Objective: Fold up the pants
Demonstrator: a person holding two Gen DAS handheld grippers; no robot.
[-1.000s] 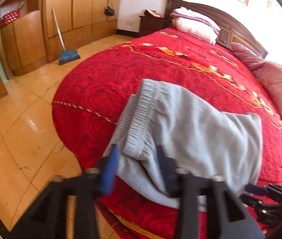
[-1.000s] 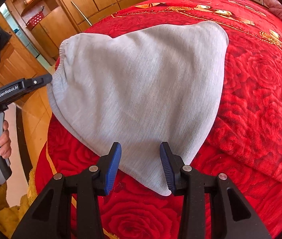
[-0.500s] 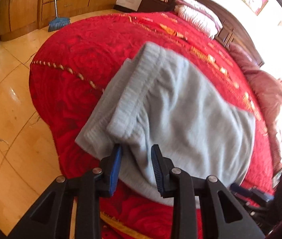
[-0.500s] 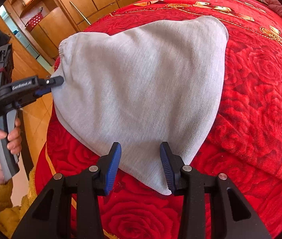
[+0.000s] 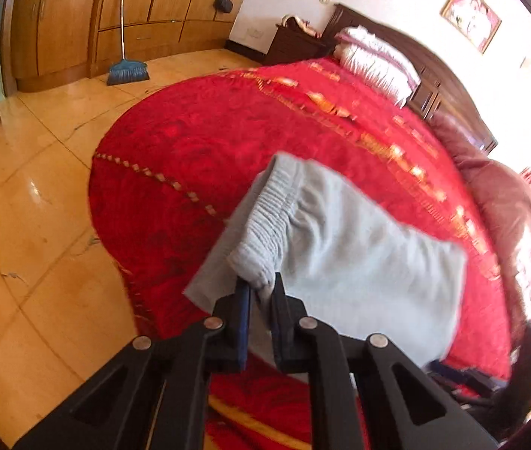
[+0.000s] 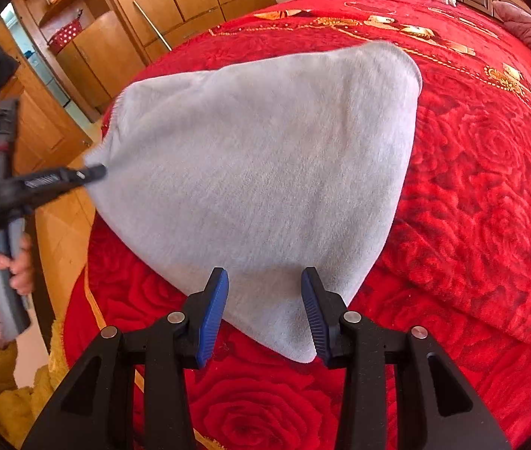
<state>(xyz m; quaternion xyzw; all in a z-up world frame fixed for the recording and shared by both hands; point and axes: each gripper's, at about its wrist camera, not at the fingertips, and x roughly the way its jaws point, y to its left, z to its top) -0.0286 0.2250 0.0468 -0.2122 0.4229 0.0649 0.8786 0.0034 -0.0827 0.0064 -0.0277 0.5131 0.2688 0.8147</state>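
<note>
Grey pants [image 5: 359,270] lie folded on the red bedcover [image 5: 190,142] near the bed's foot edge. The jaws of my left gripper [image 5: 259,285] are closing, and the ribbed waistband corner [image 5: 261,262] is pinched between them. From the right wrist view the left gripper [image 6: 93,172] meets the left corner of the pants [image 6: 265,157], with a hand [image 6: 10,266] on its handle. My right gripper [image 6: 265,281] stands open over the near corner of the fabric, its blue pads apart on either side without pressing it.
The bed edge drops to a tiled floor [image 5: 33,195] on the left. A broom [image 5: 126,69] leans on wooden wardrobes [image 5: 153,7]. Pillows [image 5: 374,60] and a nightstand [image 5: 291,41] stand at the head end. A pink quilt [image 5: 509,202] lies along the far side.
My left gripper has moved in onto the waistband corner and its jaws have narrowed around it, lifting the corner slightly. The right gripper has stayed in place, still open.
</note>
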